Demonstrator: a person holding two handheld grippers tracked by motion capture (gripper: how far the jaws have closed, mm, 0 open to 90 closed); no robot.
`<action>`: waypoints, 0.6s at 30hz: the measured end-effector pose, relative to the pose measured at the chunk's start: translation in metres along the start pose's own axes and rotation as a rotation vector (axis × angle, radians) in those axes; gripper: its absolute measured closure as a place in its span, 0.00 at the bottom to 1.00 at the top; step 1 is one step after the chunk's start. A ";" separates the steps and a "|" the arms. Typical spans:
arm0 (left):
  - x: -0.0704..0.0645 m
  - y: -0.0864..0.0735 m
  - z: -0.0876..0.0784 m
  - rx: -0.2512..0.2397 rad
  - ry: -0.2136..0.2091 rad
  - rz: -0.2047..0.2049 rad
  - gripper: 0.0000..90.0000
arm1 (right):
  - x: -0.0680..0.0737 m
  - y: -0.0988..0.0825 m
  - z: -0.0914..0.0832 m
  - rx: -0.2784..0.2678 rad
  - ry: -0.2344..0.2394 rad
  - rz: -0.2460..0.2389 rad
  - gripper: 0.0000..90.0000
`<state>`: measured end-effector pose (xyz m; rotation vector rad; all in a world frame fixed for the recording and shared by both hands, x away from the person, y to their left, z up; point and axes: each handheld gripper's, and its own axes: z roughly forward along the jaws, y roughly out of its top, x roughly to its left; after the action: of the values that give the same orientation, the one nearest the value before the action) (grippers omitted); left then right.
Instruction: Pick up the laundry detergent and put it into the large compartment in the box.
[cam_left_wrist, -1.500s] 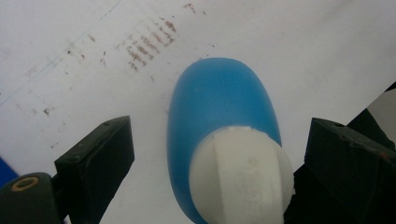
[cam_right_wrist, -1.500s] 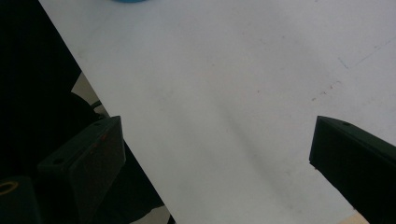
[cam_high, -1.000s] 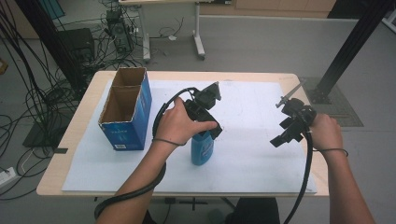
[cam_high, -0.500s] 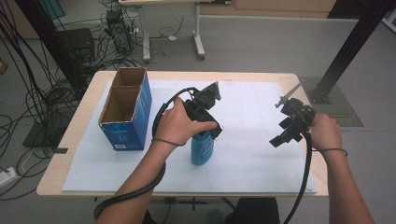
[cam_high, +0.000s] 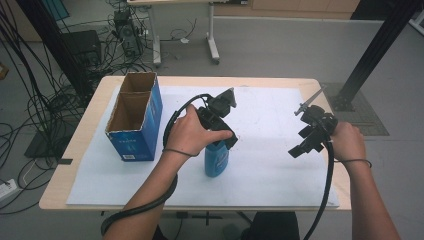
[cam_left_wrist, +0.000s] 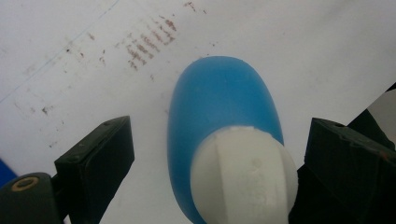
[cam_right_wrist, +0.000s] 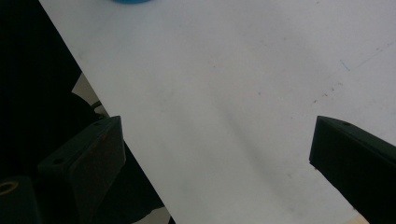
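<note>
A blue bottle (cam_high: 216, 160) with a white cap stands upright on the white sheet (cam_high: 270, 170) near the table's middle. My left gripper (cam_high: 223, 141) is held just over its top. In the left gripper view the white cap (cam_left_wrist: 243, 173) and blue body (cam_left_wrist: 219, 100) sit between the wide-apart jaws of my left gripper (cam_left_wrist: 222, 147). The right jaw is close beside the cap; the left jaw stands well clear. My right gripper (cam_high: 302, 144) hovers at the table's right side. In its own view my right gripper (cam_right_wrist: 222, 140) is open with only bare sheet between its jaws.
An open-topped blue cardboard box (cam_high: 134, 117) with two compartments stands at the table's left. The bottle's base (cam_right_wrist: 130, 1) peeks in at the top of the right gripper view. The table edge (cam_high: 345, 200) lies close to my right hand. Cables trail off the front.
</note>
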<state>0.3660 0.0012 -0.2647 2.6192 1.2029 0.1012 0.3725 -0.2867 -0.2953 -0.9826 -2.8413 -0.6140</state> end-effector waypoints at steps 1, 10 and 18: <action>0.000 0.000 0.000 0.000 0.003 0.002 0.10 | 0.000 0.000 0.000 -0.002 0.002 0.004 0.04; -0.001 0.001 0.002 0.009 0.009 0.004 0.10 | 0.000 -0.001 -0.001 -0.003 0.000 0.000 0.04; -0.001 0.001 0.005 0.015 0.012 0.003 0.10 | 0.000 -0.001 0.000 -0.002 0.005 0.003 0.04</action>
<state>0.3671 -0.0008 -0.2697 2.6373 1.2080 0.1089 0.3717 -0.2871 -0.2957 -0.9839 -2.8349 -0.6186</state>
